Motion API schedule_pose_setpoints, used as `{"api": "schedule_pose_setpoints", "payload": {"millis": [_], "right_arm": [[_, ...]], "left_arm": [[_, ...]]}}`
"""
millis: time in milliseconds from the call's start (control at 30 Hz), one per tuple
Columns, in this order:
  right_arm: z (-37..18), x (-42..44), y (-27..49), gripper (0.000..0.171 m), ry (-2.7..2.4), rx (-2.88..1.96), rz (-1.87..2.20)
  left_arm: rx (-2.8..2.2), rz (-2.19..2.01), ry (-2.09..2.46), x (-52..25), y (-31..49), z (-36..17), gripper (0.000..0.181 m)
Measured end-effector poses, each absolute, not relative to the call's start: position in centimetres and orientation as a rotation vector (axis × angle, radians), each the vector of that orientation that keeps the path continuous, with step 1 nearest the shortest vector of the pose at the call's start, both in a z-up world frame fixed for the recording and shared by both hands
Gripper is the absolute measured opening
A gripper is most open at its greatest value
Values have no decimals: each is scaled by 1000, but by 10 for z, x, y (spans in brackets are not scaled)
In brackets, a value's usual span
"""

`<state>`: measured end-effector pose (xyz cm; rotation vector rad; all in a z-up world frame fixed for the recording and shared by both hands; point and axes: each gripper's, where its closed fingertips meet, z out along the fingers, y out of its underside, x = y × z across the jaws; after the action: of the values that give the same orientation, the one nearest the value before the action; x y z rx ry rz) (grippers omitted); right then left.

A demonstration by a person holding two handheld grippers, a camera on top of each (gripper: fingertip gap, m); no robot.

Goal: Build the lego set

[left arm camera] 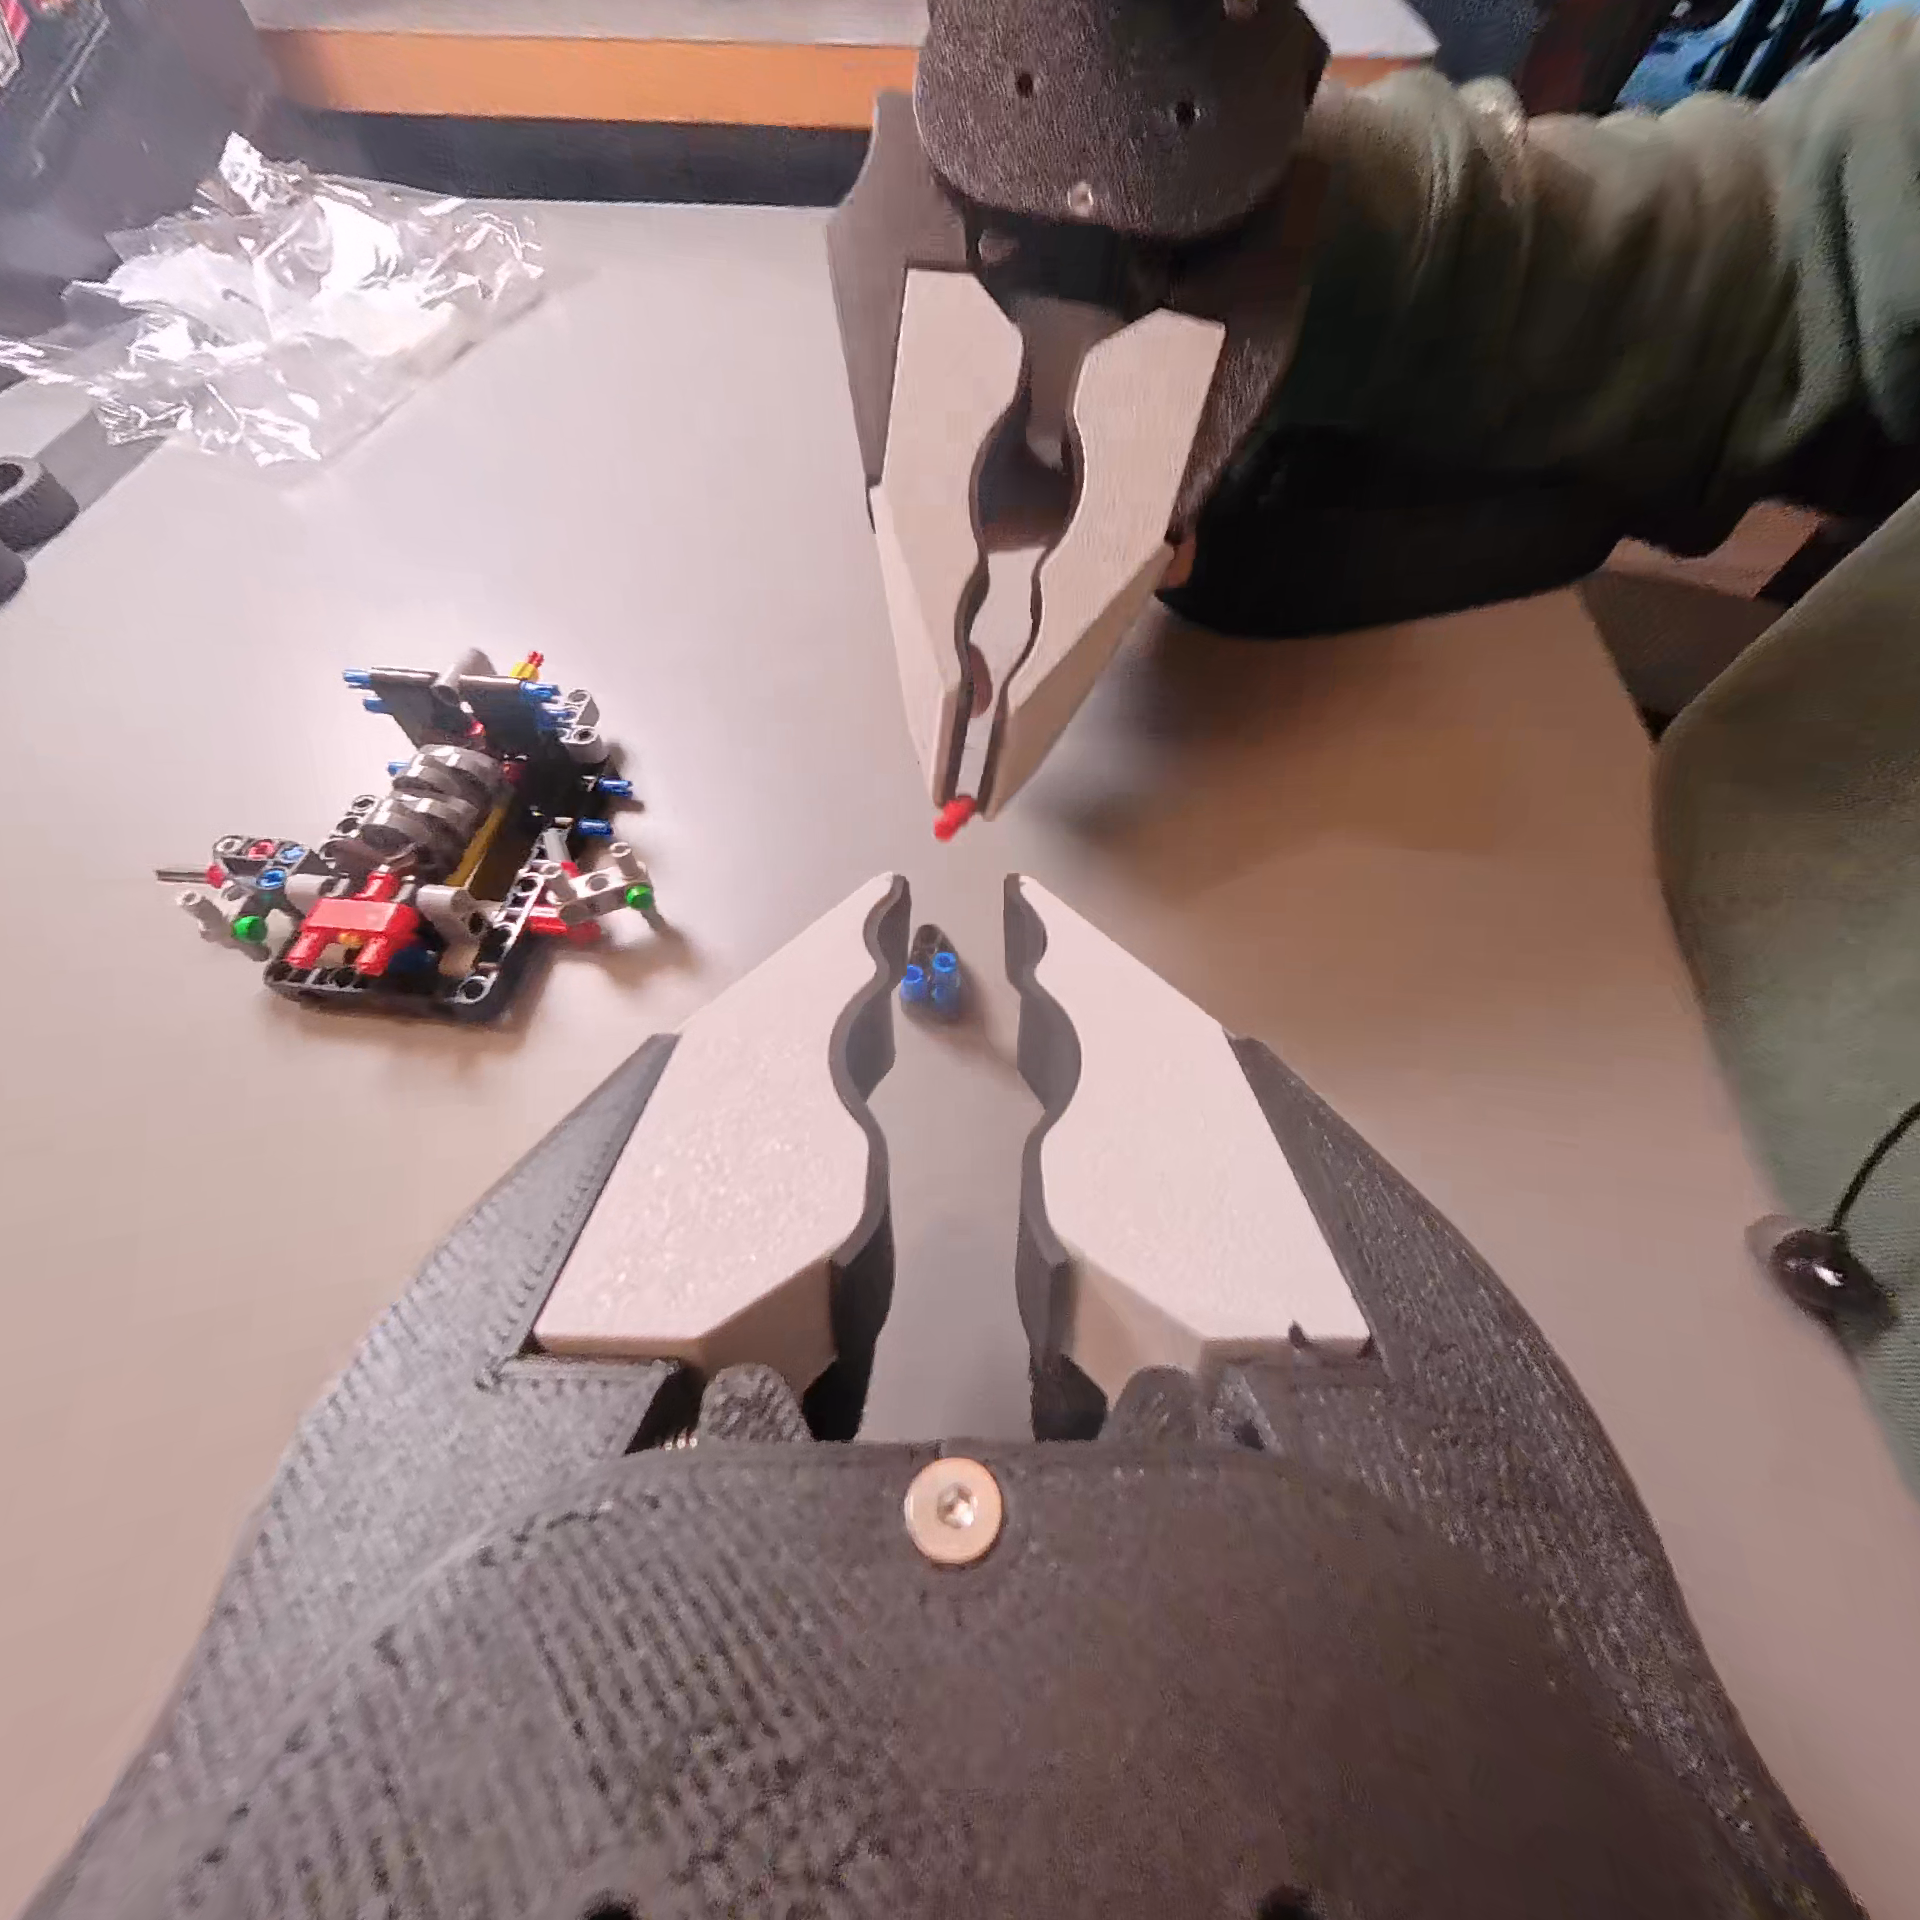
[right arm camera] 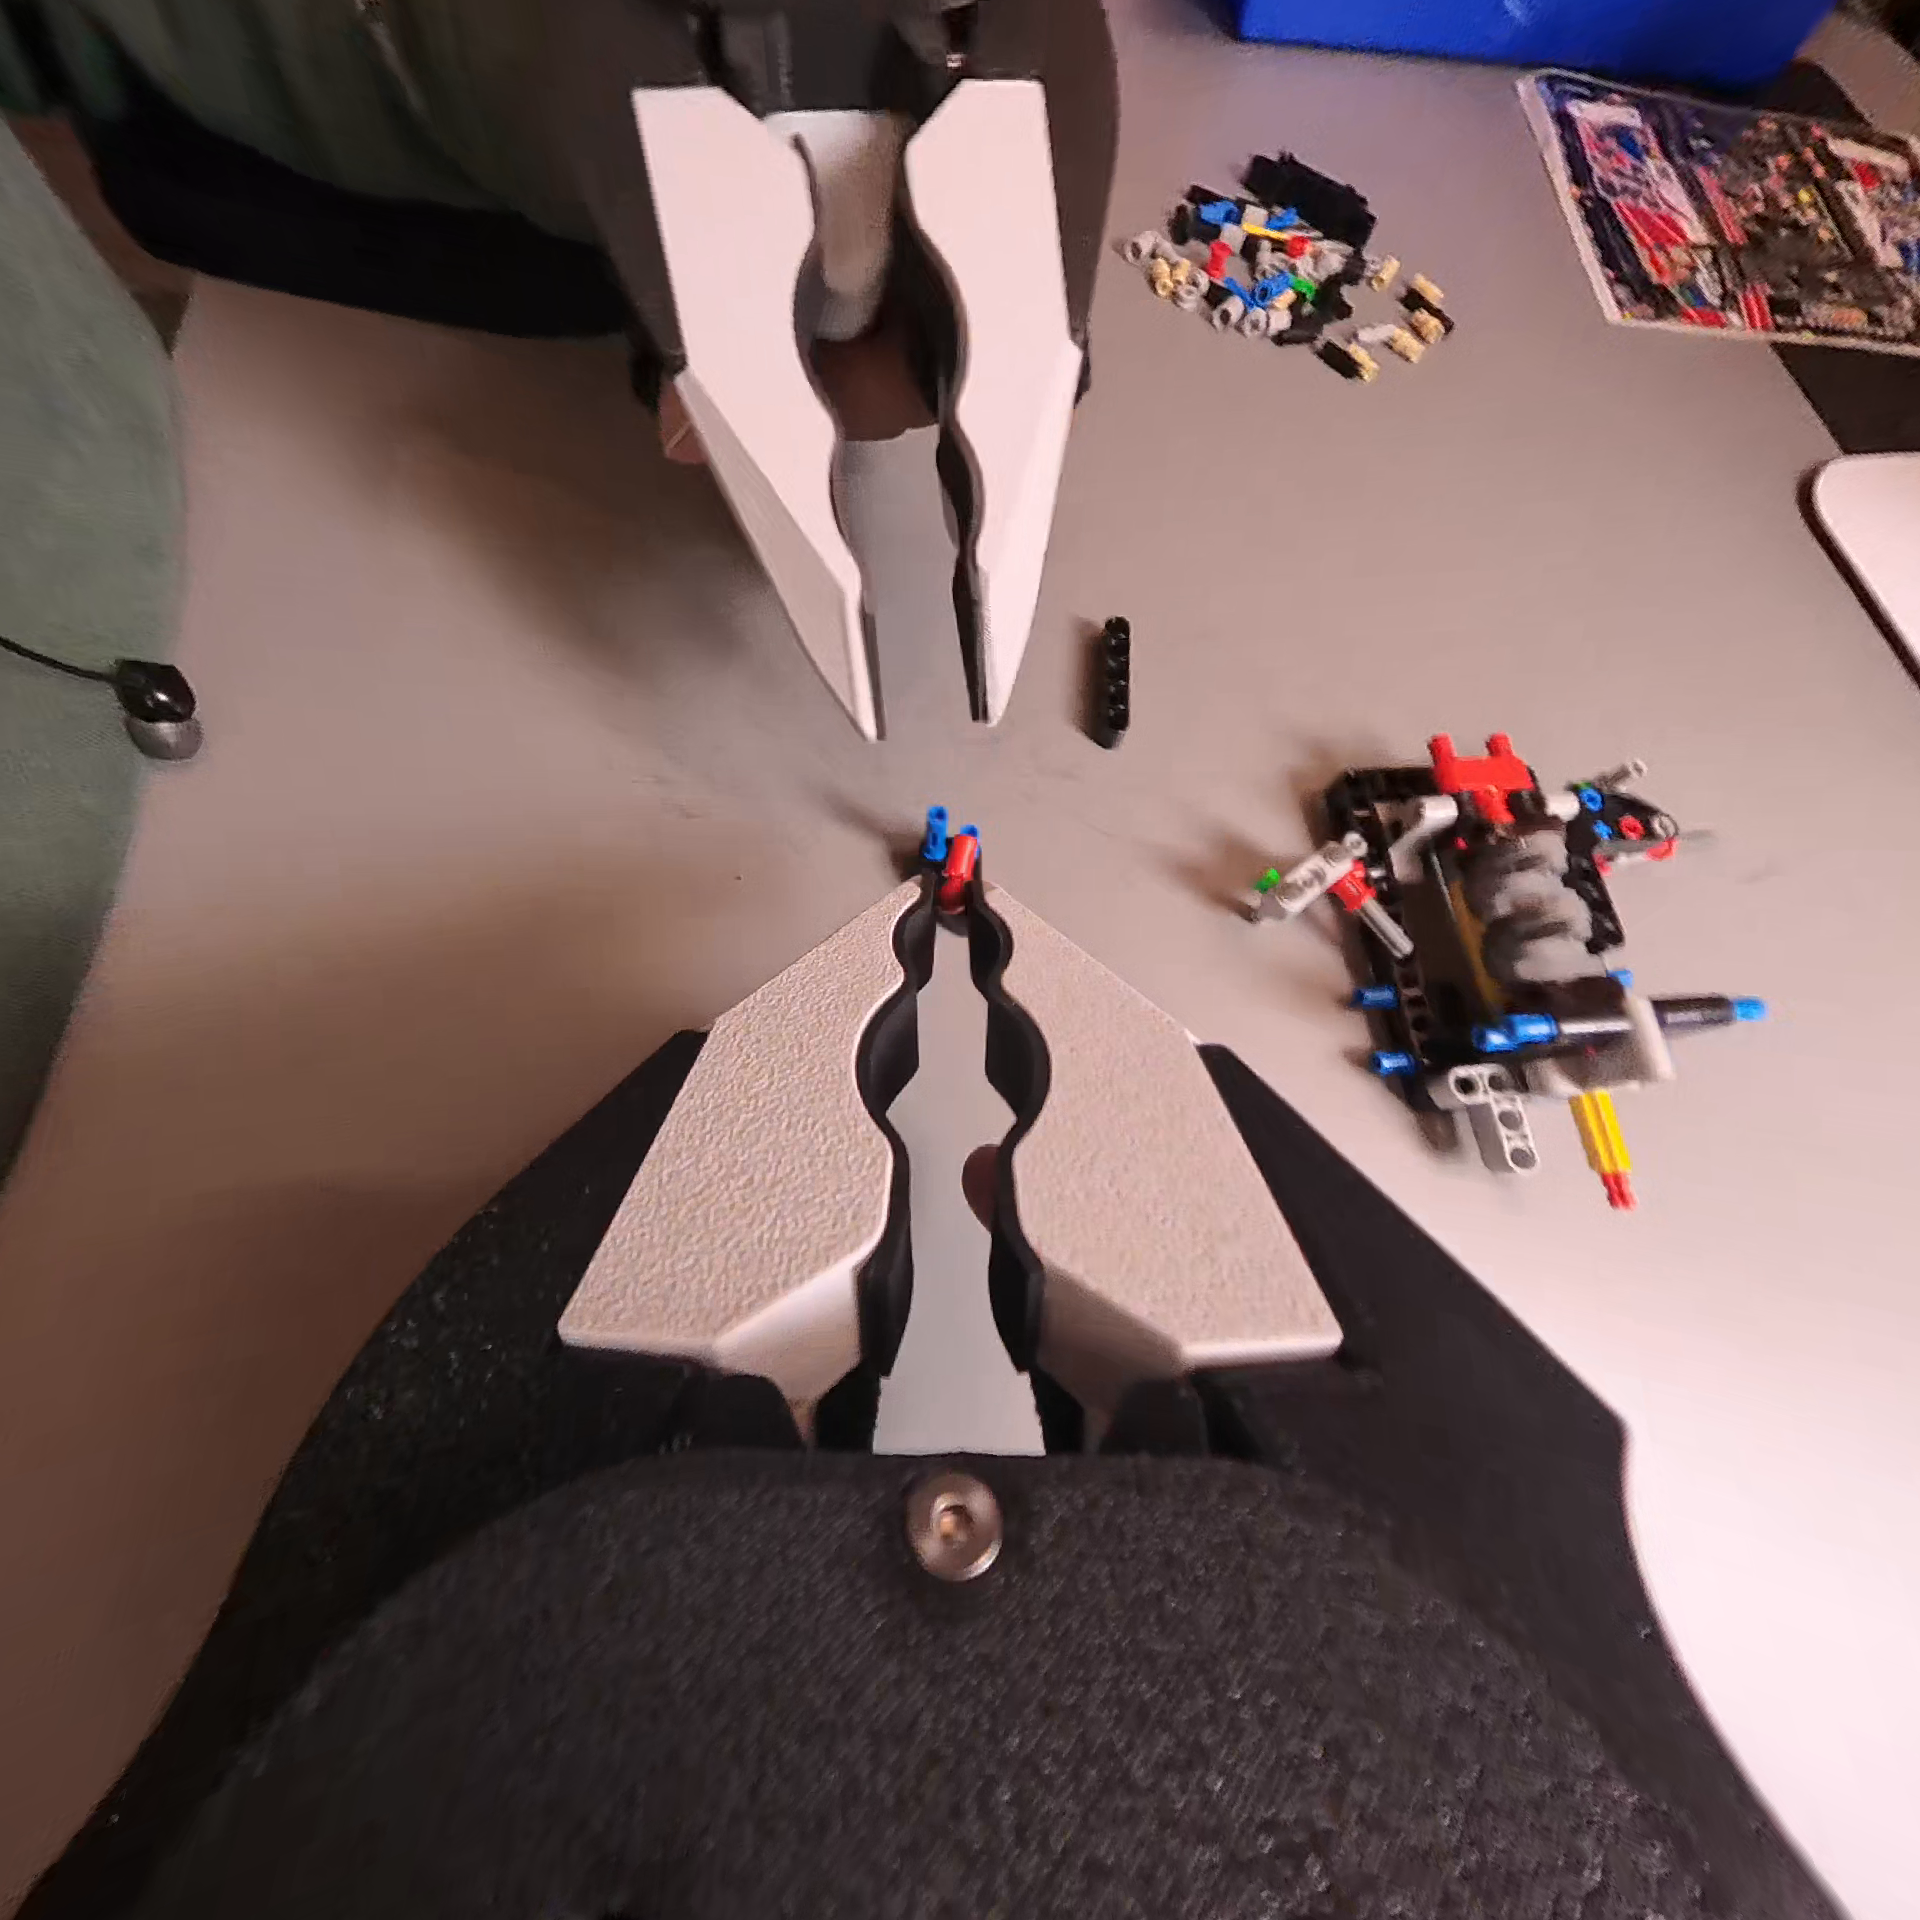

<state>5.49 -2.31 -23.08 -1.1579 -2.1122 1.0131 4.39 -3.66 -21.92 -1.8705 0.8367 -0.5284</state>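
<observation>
Item in hand: one small red pin [right arm camera: 958,860], pinched at the very tips of my right hand-held gripper [right arm camera: 954,891], fingers drawn together on it with most of the pin standing out past them. Directly under and just beyond it: a small dark connector carrying two blue pins [left arm camera: 932,975], lying on the tabletop [left arm camera: 1299,987]; in the right wrist view the red pin overlaps it, so I cannot tell whether the two touch. My left hand-held gripper [left arm camera: 954,883] faces the right one across this piece, fingers apart and holding nothing, the connector lying in the gap just short of its tips. Step, as I judge it: a sub-assembly, the red pin going into the blue-pinned connector before it joins the main build. The next move calls for my left fingers to close on the connector and steady it, then for the red pin to line up square with an open hole and be pressed home; the grip is shallow, so the pin may twist. Farther out: the part-built chassis [right arm camera: 1496,935], black frame with red, grey, yellow and blue parts, lying well apart from the grippers; a loose black beam [right arm camera: 1112,681] near the left fingers; a heap of small loose parts [right arm camera: 1288,275]; the instruction booklet [right arm camera: 1745,208]; crumpled clear bags [left arm camera: 301,312].
</observation>
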Motion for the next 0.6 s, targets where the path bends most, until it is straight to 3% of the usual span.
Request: {"api": "schedule_pose_setpoints", "payload": {"millis": [600], "right_arm": [[-226,48,-46,2,-2113,-1058,1034]], "left_arm": [[-1880,-611,856,54,-43,-225,3]]}}
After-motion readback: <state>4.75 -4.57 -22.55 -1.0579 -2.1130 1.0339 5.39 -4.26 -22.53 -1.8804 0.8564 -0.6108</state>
